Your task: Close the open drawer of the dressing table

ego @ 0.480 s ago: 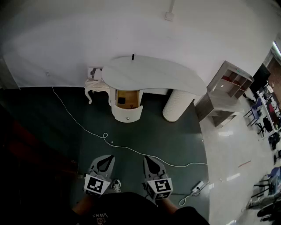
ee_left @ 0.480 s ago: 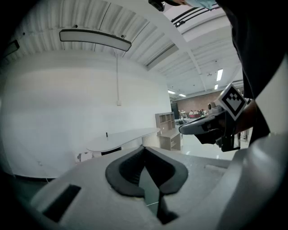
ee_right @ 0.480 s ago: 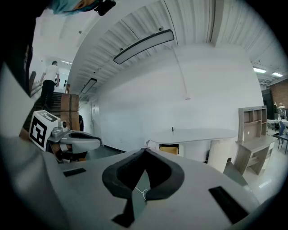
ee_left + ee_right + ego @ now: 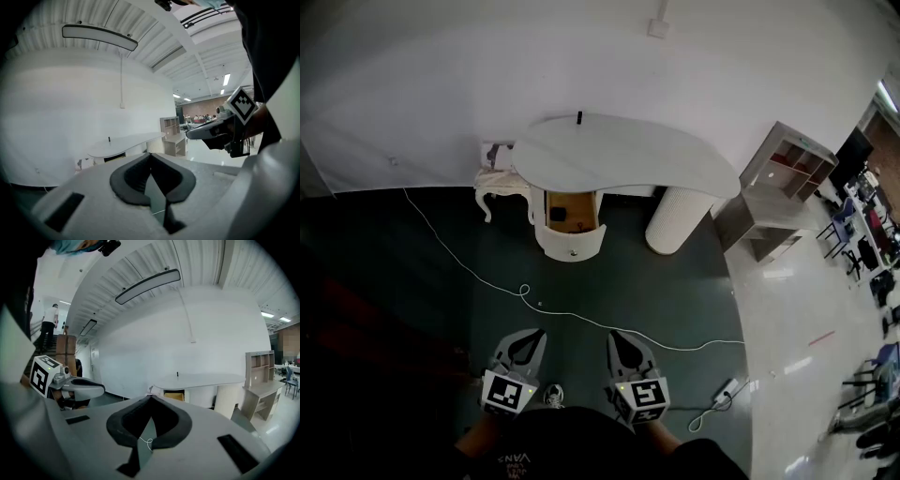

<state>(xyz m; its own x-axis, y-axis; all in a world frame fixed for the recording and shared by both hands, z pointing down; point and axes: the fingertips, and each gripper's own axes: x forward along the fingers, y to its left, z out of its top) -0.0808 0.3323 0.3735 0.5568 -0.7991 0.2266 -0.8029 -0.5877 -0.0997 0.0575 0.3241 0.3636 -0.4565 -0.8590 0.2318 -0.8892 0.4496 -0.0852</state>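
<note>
Drawer [image 4: 570, 228] of the white dressing table [image 4: 623, 155] stands pulled out under the left part of the tabletop, its wooden inside showing, far off by the wall [image 4: 581, 56]. Near the person and well apart from it, the left gripper [image 4: 528, 336] and right gripper [image 4: 617, 337] each have their jaws pressed together on nothing. Their cubes [image 4: 507, 393] carry black-and-white square markers. Pale lettering on the dark shirt [image 4: 517, 460] is unreadable.
</note>
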